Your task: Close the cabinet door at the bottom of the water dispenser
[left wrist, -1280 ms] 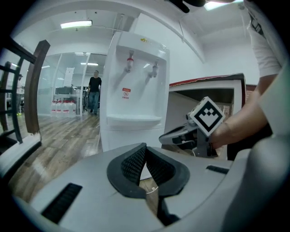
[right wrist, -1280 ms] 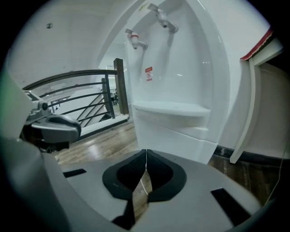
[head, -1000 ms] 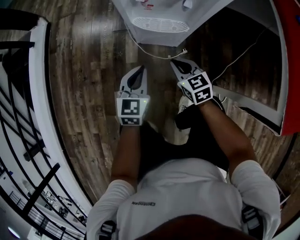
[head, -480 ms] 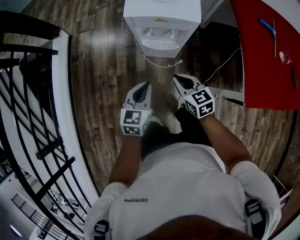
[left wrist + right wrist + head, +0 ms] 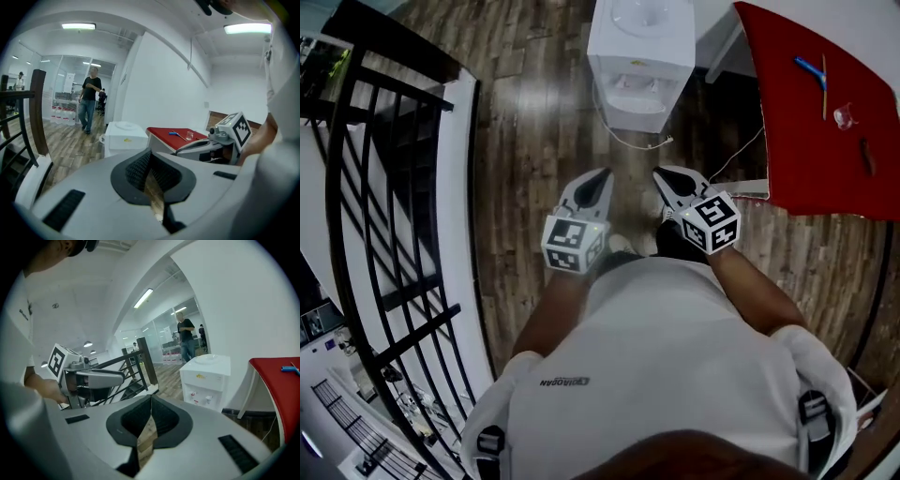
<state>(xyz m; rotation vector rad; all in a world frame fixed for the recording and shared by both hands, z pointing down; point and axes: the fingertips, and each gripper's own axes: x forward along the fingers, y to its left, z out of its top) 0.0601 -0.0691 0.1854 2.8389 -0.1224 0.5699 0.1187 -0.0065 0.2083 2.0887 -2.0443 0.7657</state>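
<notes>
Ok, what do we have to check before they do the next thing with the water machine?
1. The left gripper is empty: ok, shut on nothing.
2. The right gripper is empty: ok, shut on nothing.
3. The water dispenser is in view ahead: ok.
4. The cabinet door is closed: cannot tell, the dispenser's lower front is hidden.
5. The floor before the dispenser is free: not ok, a white cable lies there.

a red table (image 5: 825, 141) and black railing (image 5: 403, 49) stand on wood floor (image 5: 525, 122).
</notes>
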